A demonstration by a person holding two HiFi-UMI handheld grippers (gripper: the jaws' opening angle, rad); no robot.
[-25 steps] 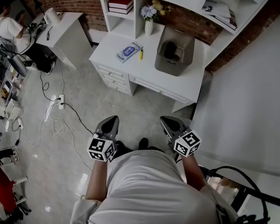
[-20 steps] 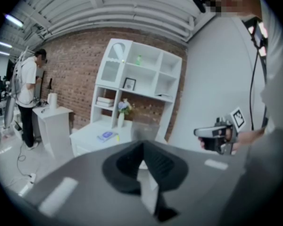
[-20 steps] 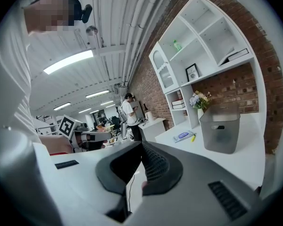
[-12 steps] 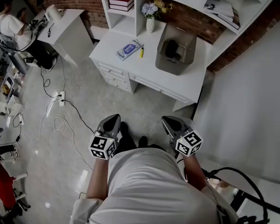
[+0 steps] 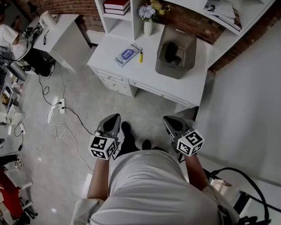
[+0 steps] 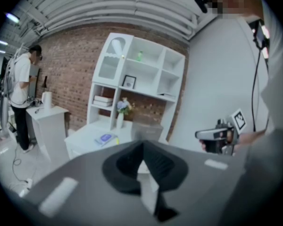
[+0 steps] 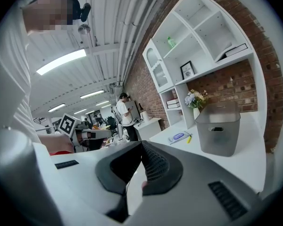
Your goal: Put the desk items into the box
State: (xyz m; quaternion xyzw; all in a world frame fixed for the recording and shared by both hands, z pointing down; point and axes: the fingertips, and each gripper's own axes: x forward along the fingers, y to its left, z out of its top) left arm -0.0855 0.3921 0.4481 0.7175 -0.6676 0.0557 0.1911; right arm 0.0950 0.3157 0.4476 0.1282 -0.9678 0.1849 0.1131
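left tongs (image 5: 114,118): jaws pressed together, nothing between them; held over the floor in front of the person's body, pointing toward the table
right tongs (image 5: 168,120): jaws closed tip to tip, empty; beside the left pair, well apart from the table
shoes (image 5: 126,129): dark, on the floor between the two tongs
floor (image 5: 84,102): pale grey; white power strip (image 5: 52,112) and loose cables at the left
table (image 5: 178,86): white, with drawers, against the brick wall under a white shelf unit (image 5: 131,13)
box (image 5: 165,65): grey translucent bin, upright on the right half of the table; a dark item (image 5: 171,52) is inside, what it is cannot be made out
blue packet (image 5: 127,55): flat on the table, left of the box, not in it
yellow marker (image 5: 140,56): on the table just beside the packet, between it and the box
vase (image 5: 148,26): white, with flowers, at the back of the table
books (image 5: 118,3): red stack on a shelf above the table
other person (image 5: 2,32): at a small white side table, far left
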